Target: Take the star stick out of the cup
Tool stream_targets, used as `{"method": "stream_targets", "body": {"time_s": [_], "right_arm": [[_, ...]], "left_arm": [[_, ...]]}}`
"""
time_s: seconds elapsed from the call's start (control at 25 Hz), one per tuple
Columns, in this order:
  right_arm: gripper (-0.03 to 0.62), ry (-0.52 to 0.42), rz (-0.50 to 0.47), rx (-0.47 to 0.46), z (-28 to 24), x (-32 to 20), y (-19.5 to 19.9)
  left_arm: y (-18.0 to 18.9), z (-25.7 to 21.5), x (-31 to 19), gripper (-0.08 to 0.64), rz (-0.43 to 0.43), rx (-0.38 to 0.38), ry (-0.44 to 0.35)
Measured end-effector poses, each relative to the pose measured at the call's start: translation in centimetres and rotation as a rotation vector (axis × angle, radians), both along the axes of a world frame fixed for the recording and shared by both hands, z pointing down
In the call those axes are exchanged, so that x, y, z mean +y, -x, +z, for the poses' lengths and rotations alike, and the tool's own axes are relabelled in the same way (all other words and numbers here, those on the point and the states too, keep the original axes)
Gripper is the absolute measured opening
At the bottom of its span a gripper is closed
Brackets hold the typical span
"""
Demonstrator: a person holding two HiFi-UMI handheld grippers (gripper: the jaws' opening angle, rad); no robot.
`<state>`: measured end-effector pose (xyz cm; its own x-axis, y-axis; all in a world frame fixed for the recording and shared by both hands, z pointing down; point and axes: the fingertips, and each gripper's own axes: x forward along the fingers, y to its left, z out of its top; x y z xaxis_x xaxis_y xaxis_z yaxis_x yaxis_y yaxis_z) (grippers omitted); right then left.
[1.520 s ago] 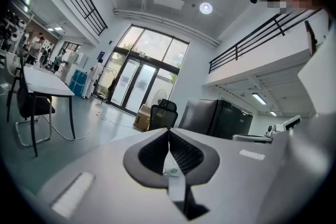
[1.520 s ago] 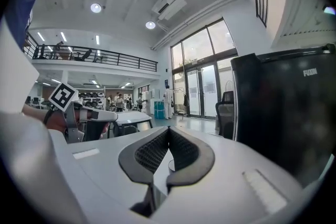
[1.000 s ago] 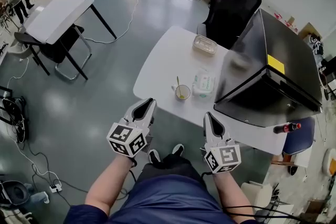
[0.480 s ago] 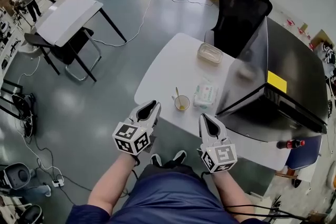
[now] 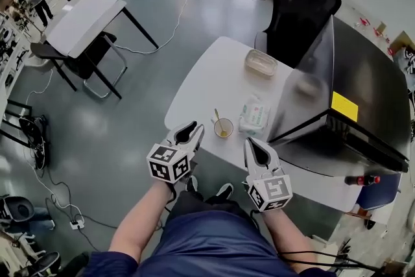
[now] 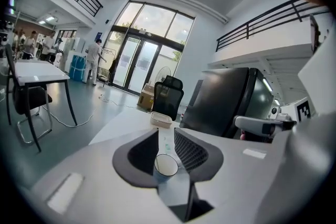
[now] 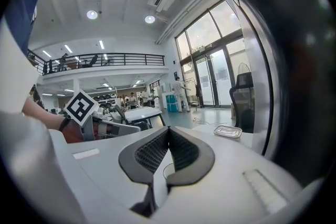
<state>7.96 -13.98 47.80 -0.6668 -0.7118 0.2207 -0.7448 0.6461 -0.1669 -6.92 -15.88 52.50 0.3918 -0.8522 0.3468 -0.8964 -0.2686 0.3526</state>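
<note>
Stick [image 5: 217, 119] stands in the cup [image 5: 224, 128], so we judge the lifting-out is left. Our left gripper [image 5: 190, 132], jaws slightly apart, is near the cup; our right gripper [image 5: 254, 146] is closed and empty.

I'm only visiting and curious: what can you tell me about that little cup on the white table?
The cup is small, round and pale, perhaps paper, open-topped, yellowish inside. It stands upright near the front edge of the white table, beside a wrapped packet. A thin stick leans out of it; its star cannot be made out. Neither the left hand-held gripper nor the right hand-held gripper touches it.
</note>
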Motion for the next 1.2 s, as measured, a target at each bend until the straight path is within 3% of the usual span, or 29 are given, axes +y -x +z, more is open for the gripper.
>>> {"method": "stream_targets", "body": {"time_s": [0.28, 0.64, 0.96, 1.2], "right_arm": [[0.008, 0.009, 0.1, 0.015, -0.5, -0.7, -0.2], [0.006, 0.028, 0.289, 0.05, -0.2, 0.1, -2.6], [0.008, 0.039, 0.403, 0.071, 0.3, 1.2, -3.8], [0.008, 0.051, 0.425, 0.081, 0.4, 2.1, -2.8]], "left_arm": [[-0.3, 3.6, -2.8, 0.071, 0.104, 0.011, 0.098], [-2.2, 8.4, -6.2, 0.089, 0.219, 0.125, 0.229], [-3.4, 11.8, -7.4, 0.089, 0.255, 0.231, 0.338], [-3.8, 12.8, -7.7, 0.087, 0.274, 0.284, 0.367]]}}
